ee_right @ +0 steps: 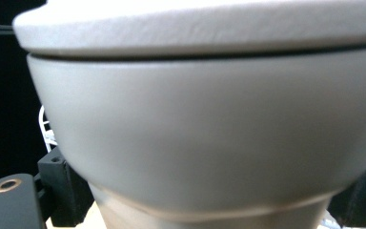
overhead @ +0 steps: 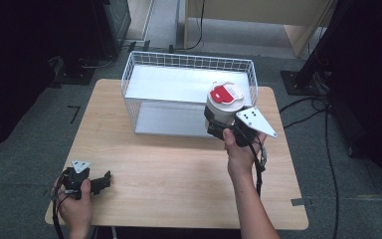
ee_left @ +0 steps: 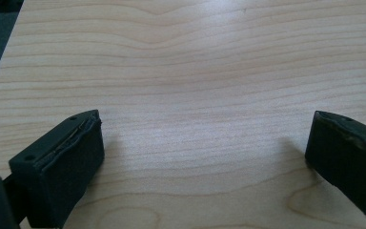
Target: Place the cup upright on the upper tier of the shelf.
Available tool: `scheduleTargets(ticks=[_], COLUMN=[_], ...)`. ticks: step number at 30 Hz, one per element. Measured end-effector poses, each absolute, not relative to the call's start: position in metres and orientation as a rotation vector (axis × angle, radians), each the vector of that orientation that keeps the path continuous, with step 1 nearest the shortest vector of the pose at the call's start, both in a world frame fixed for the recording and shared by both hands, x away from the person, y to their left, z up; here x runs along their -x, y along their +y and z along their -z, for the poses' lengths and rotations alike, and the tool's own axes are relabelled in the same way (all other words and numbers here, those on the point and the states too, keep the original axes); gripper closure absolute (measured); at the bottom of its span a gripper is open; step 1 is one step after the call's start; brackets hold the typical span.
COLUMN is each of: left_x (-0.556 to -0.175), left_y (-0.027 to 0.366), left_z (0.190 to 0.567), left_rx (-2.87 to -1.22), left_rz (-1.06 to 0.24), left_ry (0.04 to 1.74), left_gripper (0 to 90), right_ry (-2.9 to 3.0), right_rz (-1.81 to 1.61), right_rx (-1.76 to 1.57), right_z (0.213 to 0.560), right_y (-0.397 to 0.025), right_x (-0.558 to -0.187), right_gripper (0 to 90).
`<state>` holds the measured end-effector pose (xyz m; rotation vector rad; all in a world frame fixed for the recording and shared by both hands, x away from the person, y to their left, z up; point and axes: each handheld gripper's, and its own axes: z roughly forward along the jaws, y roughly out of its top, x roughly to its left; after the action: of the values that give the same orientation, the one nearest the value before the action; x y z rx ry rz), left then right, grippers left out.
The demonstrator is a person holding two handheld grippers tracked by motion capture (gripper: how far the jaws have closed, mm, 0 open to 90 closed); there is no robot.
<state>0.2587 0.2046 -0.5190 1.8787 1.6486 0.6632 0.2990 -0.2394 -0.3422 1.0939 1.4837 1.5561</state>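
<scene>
A pale cup-shaped container (overhead: 224,107) with a white lid bearing a red label is held upright above the table, by the near right corner of a white wire basket (overhead: 189,64). My right gripper (overhead: 224,129) is shut on its lower body; up close in the right gripper view the container's wall (ee_right: 209,138) spans the frame between the two black jaws. My left gripper (overhead: 102,181) rests near the table's front left corner, open, and its fingers (ee_left: 62,162) stand wide apart over bare wood with nothing between them.
The wire basket has a grey sheet floor (overhead: 171,119) and sits at the back middle of the wooden table (overhead: 169,174). Cables (overhead: 303,104) and dark stands lie on the floor to the right. A dark cabinet stands at the back left.
</scene>
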Motion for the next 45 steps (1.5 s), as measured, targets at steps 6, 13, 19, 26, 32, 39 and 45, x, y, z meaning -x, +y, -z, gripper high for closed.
scheduleTargets(ticks=[6, 13, 19, 26, 32, 39, 45], left_x=[-0.259, -0.259, -0.259, -0.259, -0.259, -0.259, -0.259], left_y=[0.205, 0.205, 0.205, 0.205, 0.205, 0.205, 0.205], left_z=[0.519, 0.519, 0.519, 0.519, 0.519, 0.519, 0.519], left_rx=[-1.879, -1.879, -1.879, -1.878, -1.879, -1.877, -1.877], left_rz=[-0.664, -0.664, -0.664, -0.663, -0.663, -0.665, -0.665], left_ry=[1.649, 1.649, 1.649, 1.648, 1.648, 1.648, 1.648], left_gripper=[0.0, 0.0, 0.0, 0.0, 0.0, 0.0, 0.0], right_ry=[1.462, 1.426, 1.424, 1.415, 1.412, 1.413, 1.42], right_rz=[-1.558, -1.561, -1.545, -1.547, -1.543, -1.536, -1.52], right_rx=[-1.089, -1.087, -1.063, -1.051, -1.047, -1.051, -1.065], right_z=[0.336, 0.324, 0.313, 0.304, 0.301, 0.3, 0.301], right_y=[-0.239, -0.242, -0.238, -0.23, -0.224, -0.218, -0.215], right_x=[-0.304, -0.312, -0.321, -0.333, -0.344, -0.358, -0.372], right_gripper=[9.8, 9.8, 9.8, 9.8, 9.8, 9.8, 9.8])
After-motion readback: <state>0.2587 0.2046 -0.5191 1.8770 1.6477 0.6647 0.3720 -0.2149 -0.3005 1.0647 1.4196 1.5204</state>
